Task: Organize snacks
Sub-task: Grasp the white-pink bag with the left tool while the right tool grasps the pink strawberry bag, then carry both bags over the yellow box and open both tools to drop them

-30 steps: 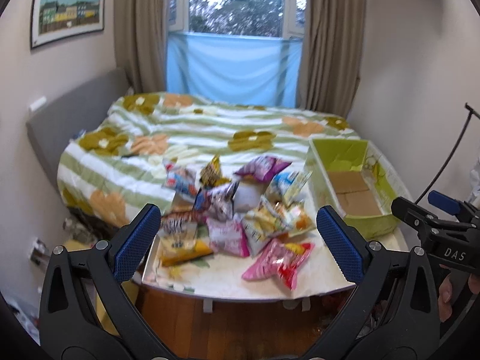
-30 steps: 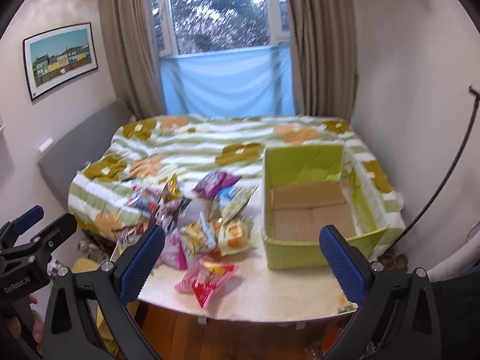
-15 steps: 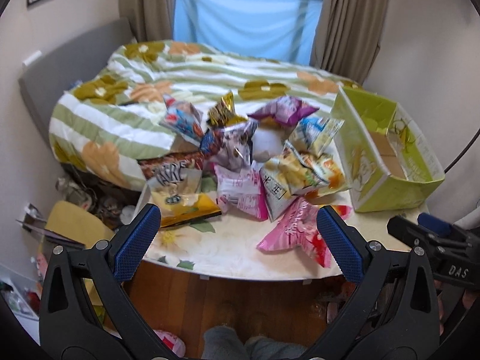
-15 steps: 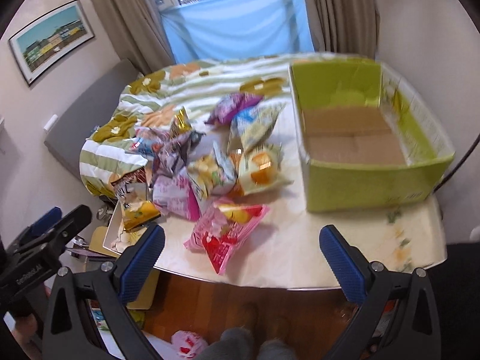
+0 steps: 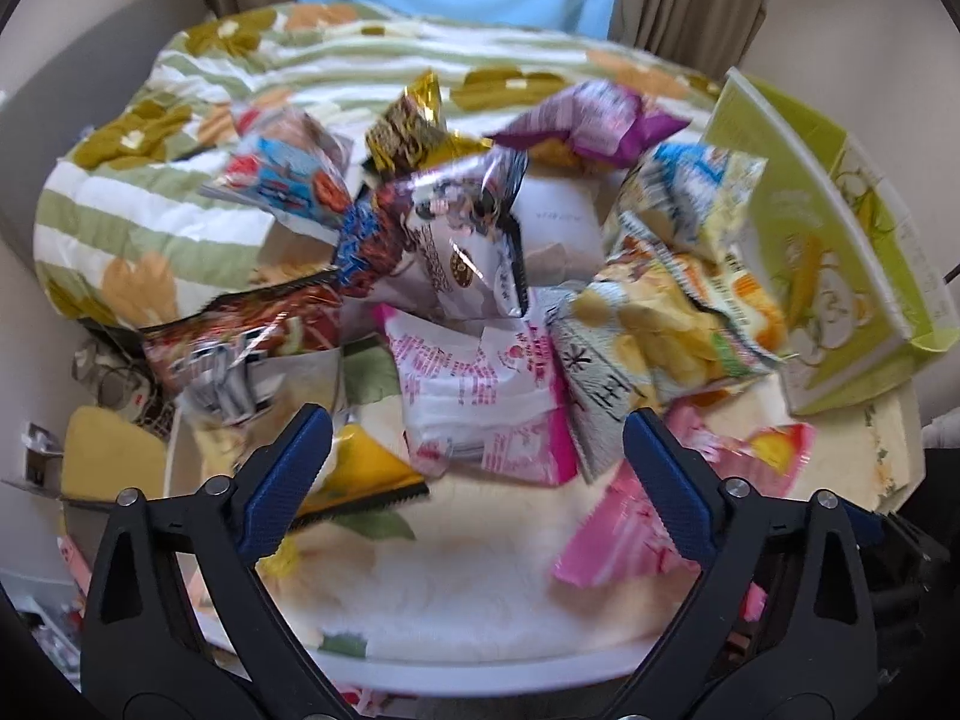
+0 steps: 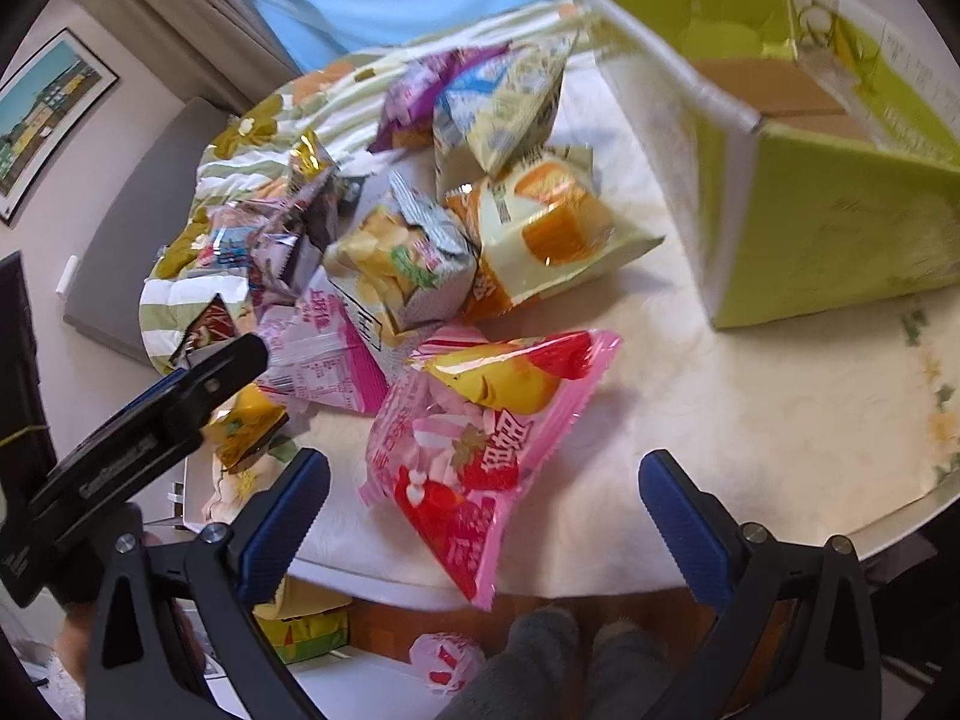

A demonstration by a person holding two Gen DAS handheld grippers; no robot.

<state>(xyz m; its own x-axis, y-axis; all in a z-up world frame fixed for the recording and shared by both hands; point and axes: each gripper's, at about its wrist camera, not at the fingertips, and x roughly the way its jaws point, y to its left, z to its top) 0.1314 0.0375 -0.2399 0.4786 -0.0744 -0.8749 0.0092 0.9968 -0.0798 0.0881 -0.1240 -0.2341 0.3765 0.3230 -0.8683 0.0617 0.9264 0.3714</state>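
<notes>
Several snack bags lie heaped on the round white table. My left gripper hovers low over the heap with its jaws closing. A pink-and-white bag lies below the gap, and the pads do not press on it. A yellow bag sits by the left finger. My right gripper is open above a pink strawberry bag at the table's near edge. The open green cardboard box stands at the right, also seen in the left wrist view.
A chips bag, an orange bag and a purple bag crowd the middle. A bed with a flowered quilt lies behind the table. The person's grey-socked feet and a packet are on the floor below the table's edge.
Both grippers have dropped toward the table and tilted downward, so the snacks fill the views. The left jaws stand a little narrower than before.
</notes>
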